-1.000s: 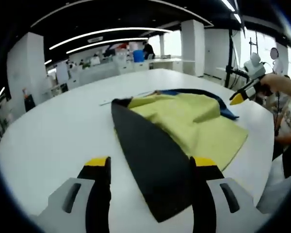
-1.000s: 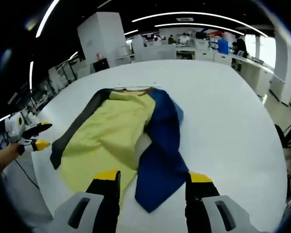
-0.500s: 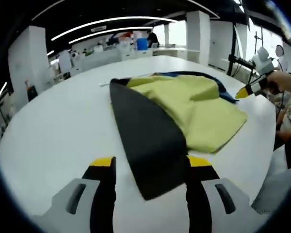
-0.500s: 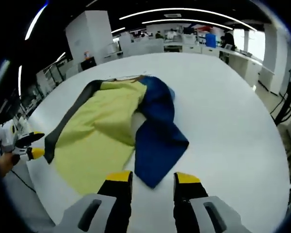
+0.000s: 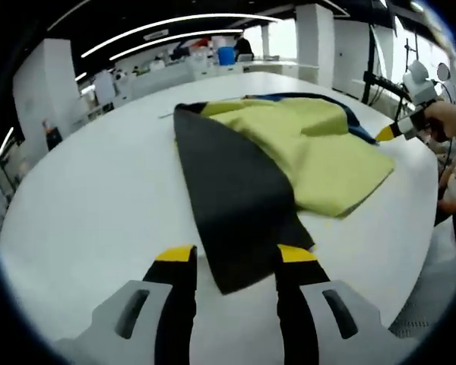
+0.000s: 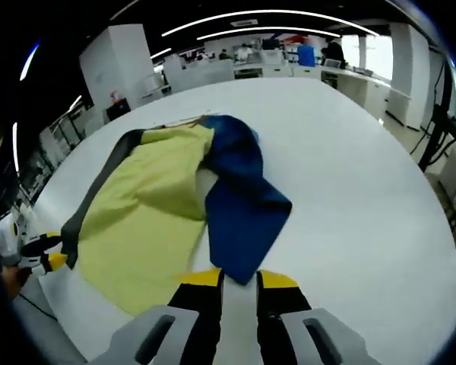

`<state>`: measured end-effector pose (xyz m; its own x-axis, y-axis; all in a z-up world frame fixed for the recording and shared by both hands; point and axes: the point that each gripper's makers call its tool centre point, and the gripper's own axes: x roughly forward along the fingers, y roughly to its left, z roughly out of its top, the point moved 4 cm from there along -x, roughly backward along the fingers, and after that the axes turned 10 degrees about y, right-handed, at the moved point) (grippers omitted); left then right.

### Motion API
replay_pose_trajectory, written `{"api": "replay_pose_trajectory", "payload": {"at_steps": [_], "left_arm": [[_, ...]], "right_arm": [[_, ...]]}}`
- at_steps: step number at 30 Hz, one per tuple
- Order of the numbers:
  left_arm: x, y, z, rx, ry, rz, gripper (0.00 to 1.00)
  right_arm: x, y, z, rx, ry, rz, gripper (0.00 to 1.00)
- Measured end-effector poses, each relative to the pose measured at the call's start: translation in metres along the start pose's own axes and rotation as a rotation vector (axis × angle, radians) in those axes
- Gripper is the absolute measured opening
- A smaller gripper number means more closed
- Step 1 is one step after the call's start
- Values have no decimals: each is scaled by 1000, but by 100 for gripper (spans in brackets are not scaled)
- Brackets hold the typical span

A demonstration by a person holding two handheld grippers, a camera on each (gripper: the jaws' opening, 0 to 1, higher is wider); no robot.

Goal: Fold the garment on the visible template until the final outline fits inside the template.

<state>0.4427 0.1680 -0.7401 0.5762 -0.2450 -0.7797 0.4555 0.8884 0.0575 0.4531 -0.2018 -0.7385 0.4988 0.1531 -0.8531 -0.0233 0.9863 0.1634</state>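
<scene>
Your left hand-held gripper [image 5: 232,257], jaws spread, straddles the black sleeve [image 5: 232,205] tip; your right hand-held gripper [image 6: 239,277], nearly closed, meets the blue sleeve [image 6: 243,217] tip.

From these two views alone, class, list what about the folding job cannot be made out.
- Template: no outline shows on the white table; the garment may cover it.
- Right gripper: whether its jaws pinch the blue sleeve tip.
- Left gripper: whether its jaws touch the black sleeve.
- Collar: too small, far edge.
</scene>
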Motion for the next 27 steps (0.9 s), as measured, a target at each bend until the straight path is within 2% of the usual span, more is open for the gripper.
{"api": "replay_pose_trajectory", "payload": {"at_steps": [6, 10, 12, 17, 20, 22, 27], "left_arm": [[0, -3, -2, -29, -11, -9, 31], [0, -3, -4, -94, -5, -10, 29], [1, -4, -5, -145, -12, -12, 28], [0, -3, -4, -133, -10, 3, 26], [0, -2, -5, -152, -10, 10, 17], [0, -2, -5, -179, -11, 4, 4], [1, 2, -4, -190, -7, -3, 2]], "right_arm": [[3, -2, -1, 1, -5, -22, 6], [3, -2, -1, -16, -2, -47, 4], [5, -2, 0, -52, -4, -70, 2], [4, -3, 0, -56, -7, -88, 1], [6, -1, 0, -75, -20, -86, 0], [6, -2, 0, -79, -28, -83, 0], [6, -2, 0, -72, -42, -66, 0]]}}
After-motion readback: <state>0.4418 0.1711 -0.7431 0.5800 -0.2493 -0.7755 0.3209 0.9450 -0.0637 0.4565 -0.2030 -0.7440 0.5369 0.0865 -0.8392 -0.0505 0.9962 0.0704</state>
